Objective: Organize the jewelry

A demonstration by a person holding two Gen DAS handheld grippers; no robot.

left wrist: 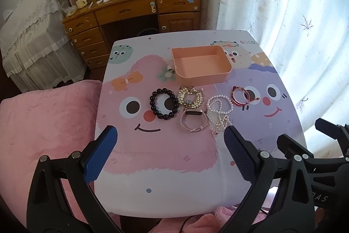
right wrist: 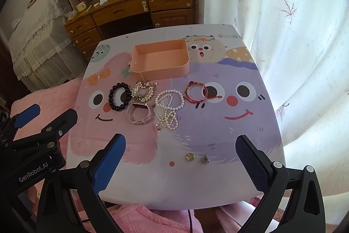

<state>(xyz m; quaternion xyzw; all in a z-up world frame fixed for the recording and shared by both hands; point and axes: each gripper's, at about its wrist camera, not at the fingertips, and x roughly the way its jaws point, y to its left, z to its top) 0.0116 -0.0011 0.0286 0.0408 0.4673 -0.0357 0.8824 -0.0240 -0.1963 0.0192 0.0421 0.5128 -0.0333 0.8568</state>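
Jewelry [right wrist: 165, 106] sits mid-frame on bench [right wrist: 218, 134] w/ pink tray [right wrist: 161, 59] above; my left gripper [left wrist: 171, 154] & right gripper [right wrist: 181, 164] both spread apart, holding nothing.

The table [right wrist: 218, 123] top carries the printed word "GOOD" [right wrist: 228, 36] at its far edge, toward one o'clock, with the next letter cut off at the rim. The black body of the left gripper [right wrist: 52, 121], at nine o'clock in the right wrist view, reads "GenRobot.AI" [right wrist: 33, 172]. The right gripper [left wrist: 305, 134] shows only the partial letters "DAS".
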